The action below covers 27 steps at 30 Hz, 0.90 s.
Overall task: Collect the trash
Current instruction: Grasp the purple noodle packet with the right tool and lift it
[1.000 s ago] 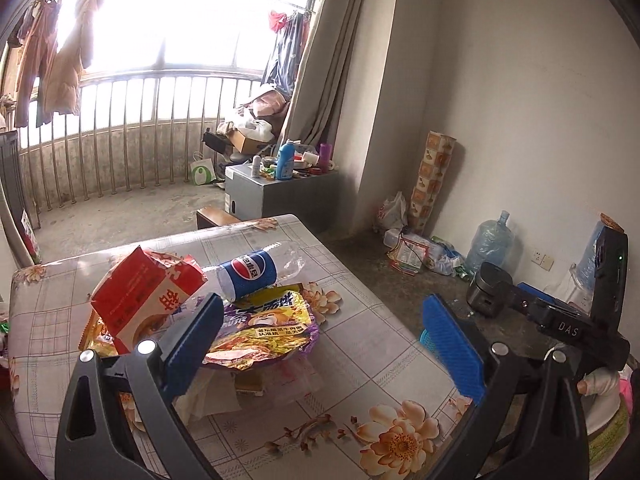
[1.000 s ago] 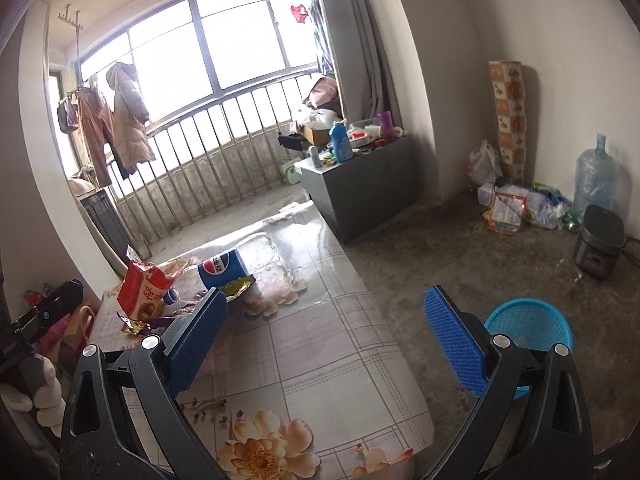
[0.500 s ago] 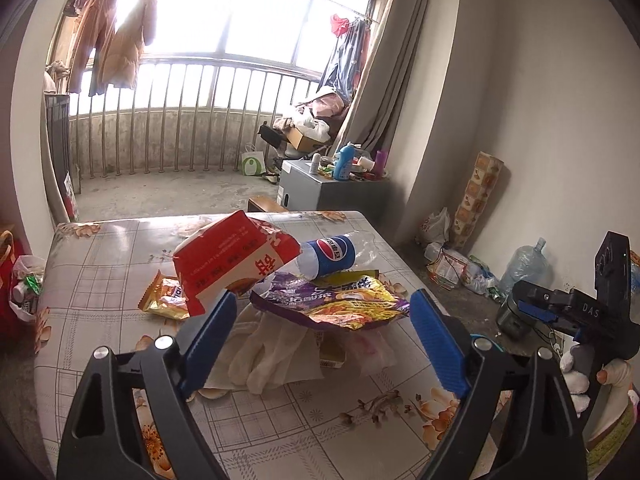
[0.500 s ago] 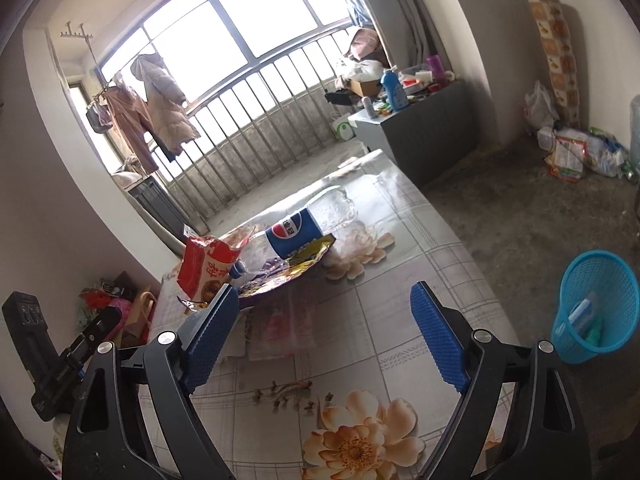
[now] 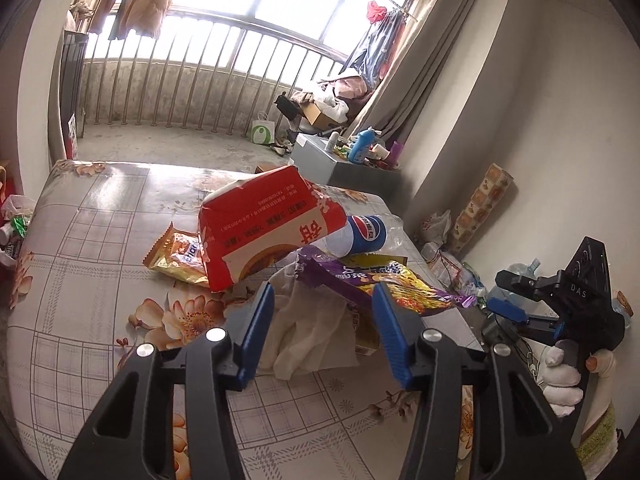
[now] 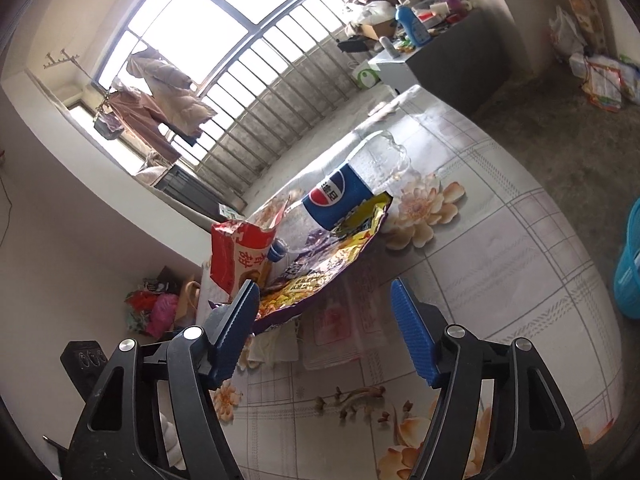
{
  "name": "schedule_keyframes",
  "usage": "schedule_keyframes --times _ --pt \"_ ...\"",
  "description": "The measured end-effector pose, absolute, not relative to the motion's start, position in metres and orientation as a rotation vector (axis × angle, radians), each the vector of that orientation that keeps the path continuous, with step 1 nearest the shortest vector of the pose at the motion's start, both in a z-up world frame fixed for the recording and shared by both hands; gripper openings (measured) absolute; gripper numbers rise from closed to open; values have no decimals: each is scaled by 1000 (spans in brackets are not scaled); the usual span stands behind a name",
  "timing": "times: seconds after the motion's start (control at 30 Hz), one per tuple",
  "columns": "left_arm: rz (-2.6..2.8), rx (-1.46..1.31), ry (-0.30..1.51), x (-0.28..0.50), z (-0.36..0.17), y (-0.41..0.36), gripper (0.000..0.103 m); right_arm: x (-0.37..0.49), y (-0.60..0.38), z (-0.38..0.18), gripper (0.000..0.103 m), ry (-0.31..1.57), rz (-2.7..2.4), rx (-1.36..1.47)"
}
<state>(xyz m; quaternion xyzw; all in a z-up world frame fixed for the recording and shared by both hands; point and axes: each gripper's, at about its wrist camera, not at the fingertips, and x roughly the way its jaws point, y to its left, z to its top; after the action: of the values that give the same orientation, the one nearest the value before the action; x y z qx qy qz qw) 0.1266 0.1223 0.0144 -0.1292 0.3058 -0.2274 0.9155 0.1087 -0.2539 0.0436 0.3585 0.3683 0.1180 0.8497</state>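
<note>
Hardly anything is collected yet, as far as I can judge: the whole heap of trash sits on the floral tablecloth (image 5: 100, 248), mid-frame in both views. The blue waste basket (image 6: 630, 264) stands on the floor at the right edge of the right wrist view, and what is in it cannot be seen from here.

The left gripper (image 5: 322, 322) has its jaws part-way apart. They have just been closing, and the crumpled white tissue (image 5: 308, 328) lies between them without the pads pressing on it, so it is released, not grasping. The right gripper (image 6: 324, 316) is likewise loose. Its jaws have just been narrowing too, with the edge of the purple and yellow snack bag (image 6: 320, 268) near its left pad and only bare cloth in the gap.

Counting the pile, I see:
- 1 red carton (image 5: 268, 224), tilted on top, centre of the left wrist view
- 1 Pepsi bottle (image 6: 352, 188), lying on its side
- 1 purple and yellow snack bag
- 1 gold snack wrapper (image 5: 178, 254), left of the carton
- 1 white tissue wad

So about 5 pieces are left to carry over, and probably the tissue goes first.
</note>
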Motion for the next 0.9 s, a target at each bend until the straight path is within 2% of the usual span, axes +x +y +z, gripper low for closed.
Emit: schedule_keyframes --times 0.2,0.3,0.43,0.47,0.57,0.9 --pt "-504 -282 600 148 18 117 36 139 -260 16 53 854 314 942" --pt "-523 -269 619 159 14 106 28 148 -256 4 44 904 349 976" --pt "-558 -259 653 162 4 96 21 150 -248 -5 8 961 390 987" --pt "-563 -255 659 162 2 94 20 148 -247 -5 5 962 395 979" --pt "-577 -257 684 159 -1 90 19 142 -248 -3 0 952 440 986" --pt "-647 -231 662 133 26 77 17 96 -274 12 0 873 601 1083"
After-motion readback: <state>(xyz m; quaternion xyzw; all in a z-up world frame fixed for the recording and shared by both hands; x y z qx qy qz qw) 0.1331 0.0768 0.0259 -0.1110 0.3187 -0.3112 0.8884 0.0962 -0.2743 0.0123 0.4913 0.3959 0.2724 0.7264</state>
